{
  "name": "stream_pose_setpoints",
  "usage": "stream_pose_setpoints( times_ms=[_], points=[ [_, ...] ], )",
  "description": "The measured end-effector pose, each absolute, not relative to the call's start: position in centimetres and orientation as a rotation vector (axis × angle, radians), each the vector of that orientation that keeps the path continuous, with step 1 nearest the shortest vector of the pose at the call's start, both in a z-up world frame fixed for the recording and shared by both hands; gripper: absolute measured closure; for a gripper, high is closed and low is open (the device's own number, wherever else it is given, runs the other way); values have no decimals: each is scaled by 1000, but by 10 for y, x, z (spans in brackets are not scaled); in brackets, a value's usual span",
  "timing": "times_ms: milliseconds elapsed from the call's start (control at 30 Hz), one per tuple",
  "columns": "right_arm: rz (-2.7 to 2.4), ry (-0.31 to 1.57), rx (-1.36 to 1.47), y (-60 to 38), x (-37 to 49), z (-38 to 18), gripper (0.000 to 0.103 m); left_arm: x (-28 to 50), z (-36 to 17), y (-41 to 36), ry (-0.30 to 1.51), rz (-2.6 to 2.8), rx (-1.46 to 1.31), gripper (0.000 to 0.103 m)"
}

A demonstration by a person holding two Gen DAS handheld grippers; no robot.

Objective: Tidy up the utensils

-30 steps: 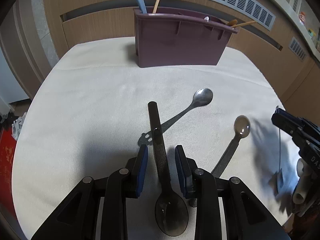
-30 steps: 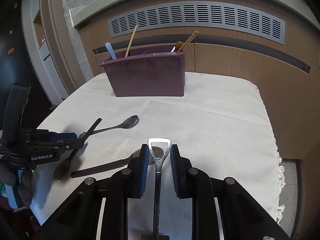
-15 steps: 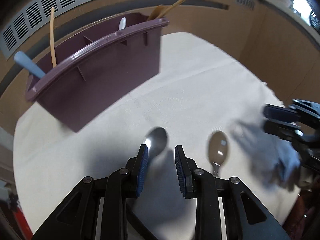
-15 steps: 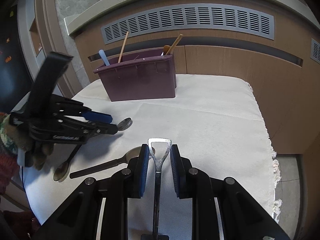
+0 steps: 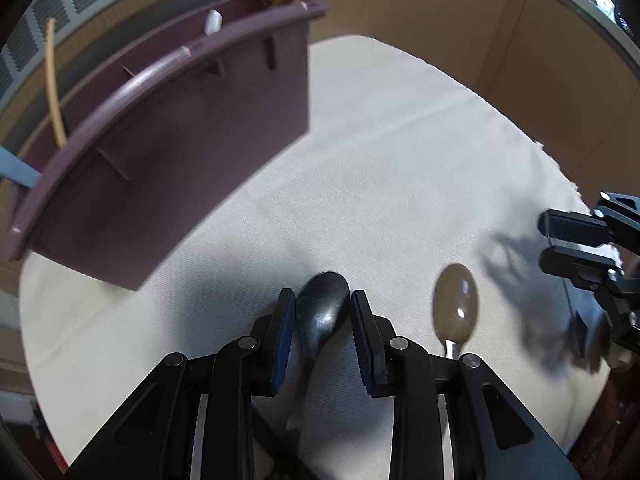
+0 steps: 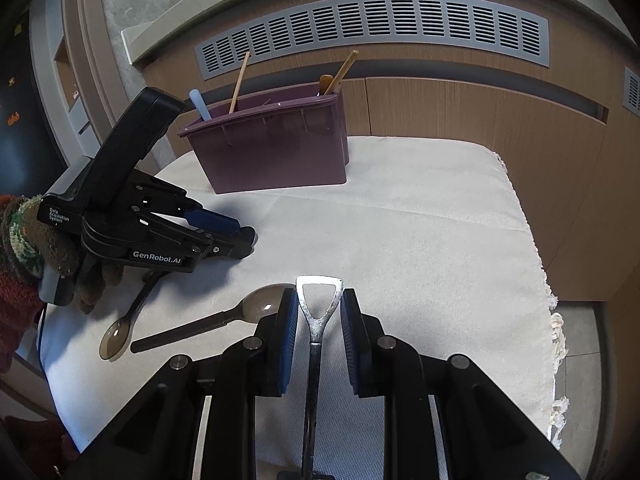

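A metal spoon (image 5: 320, 324) lies on the white cloth. Its bowl sits between the blue pads of my left gripper (image 5: 322, 304), whose jaws are opening and point steeply down. From the right wrist view, that left gripper (image 6: 244, 240) has its tips low on the cloth and hides the spoon. My right gripper (image 6: 319, 312) is shut on a metal utensil with a loop-shaped handle end (image 6: 320, 300); the same gripper (image 5: 544, 240) shows at the right edge of the left wrist view. The purple organizer (image 5: 180, 152) (image 6: 276, 152) stands at the back.
A brown translucent spoon (image 5: 456, 304) (image 6: 264, 304) with a dark handle lies near my right gripper. A second brown spoon (image 6: 116, 338) lies at the front left. Wooden sticks and a blue handle stand in the organizer. The cloth's fringed edge (image 6: 556, 320) is on the right. A gloved hand (image 6: 36, 240) holds the left gripper.
My left gripper has left the dark-handled spoon, rolled, and moved toward the organizer until its jaws straddle the metal spoon's bowl. The right gripper has kept still with its utensil.
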State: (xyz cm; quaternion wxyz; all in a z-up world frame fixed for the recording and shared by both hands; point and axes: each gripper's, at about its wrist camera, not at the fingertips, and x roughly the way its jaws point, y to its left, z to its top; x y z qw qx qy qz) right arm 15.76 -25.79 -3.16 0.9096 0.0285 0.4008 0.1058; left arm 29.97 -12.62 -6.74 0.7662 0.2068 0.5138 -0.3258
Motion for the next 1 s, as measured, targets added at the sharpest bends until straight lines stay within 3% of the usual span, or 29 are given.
stream_pose_setpoints(
  times_ms=[400, 533, 800, 833, 1000],
  points=[
    [211, 830, 58, -259, 162, -33, 83, 287, -68, -119, 1067, -633, 365, 73],
    [207, 824, 61, -261, 161, -33, 83, 259, -58, -110, 935, -532, 306, 74],
    [228, 753, 67, -260, 153, -11, 83, 218, 13, -48, 705, -456, -20, 74],
    [232, 740, 65, -259, 153, -8, 83, 215, 20, -41, 681, -443, -36, 96],
    [239, 693, 50, -251, 151, 5, 83, 211, 38, -22, 646, -423, -96, 98]
  ],
)
